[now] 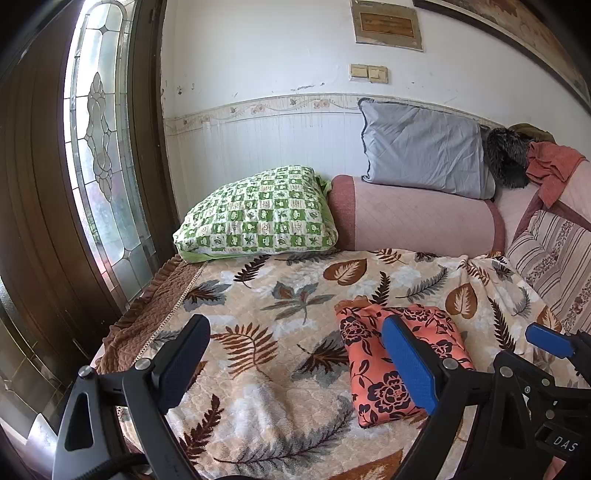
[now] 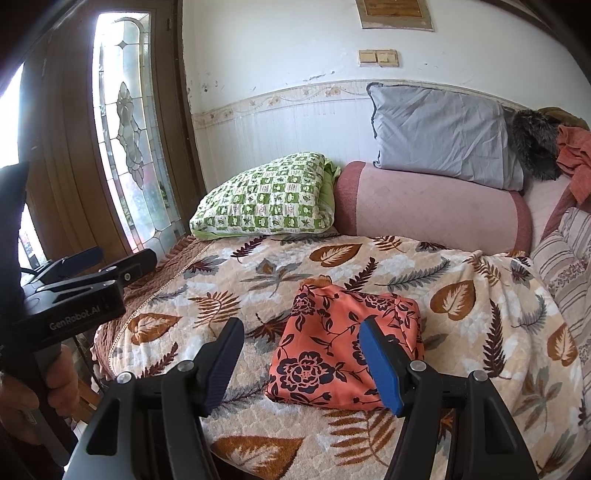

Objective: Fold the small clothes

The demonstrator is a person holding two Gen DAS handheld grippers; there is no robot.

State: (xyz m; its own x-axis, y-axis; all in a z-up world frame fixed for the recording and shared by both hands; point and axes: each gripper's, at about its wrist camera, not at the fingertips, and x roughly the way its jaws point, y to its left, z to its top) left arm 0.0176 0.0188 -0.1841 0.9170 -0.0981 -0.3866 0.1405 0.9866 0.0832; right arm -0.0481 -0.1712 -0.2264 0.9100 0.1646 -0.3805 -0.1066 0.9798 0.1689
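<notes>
now both grippers gape above the folded floral cloth [image 2: 345,345] on the bedspread [image 2: 480,295].

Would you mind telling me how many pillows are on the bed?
2: a green checked pillow at the head by the window, and a grey pillow against the wall atop the pink bolster. Others may be hidden.

- "GenRobot.AI" stands in pale letters on the dark body of the left gripper [image 2: 127,266], seen at nine o'clock in the right wrist view.
- "DAS" stands in pale letters, cut off by the frame edge, on the black body of the right gripper [image 1: 554,345], at four o'clock in the left wrist view.
- The wall plaque [image 1: 386,25] at twelve o'clock bears lettering too blurred to read.
</notes>
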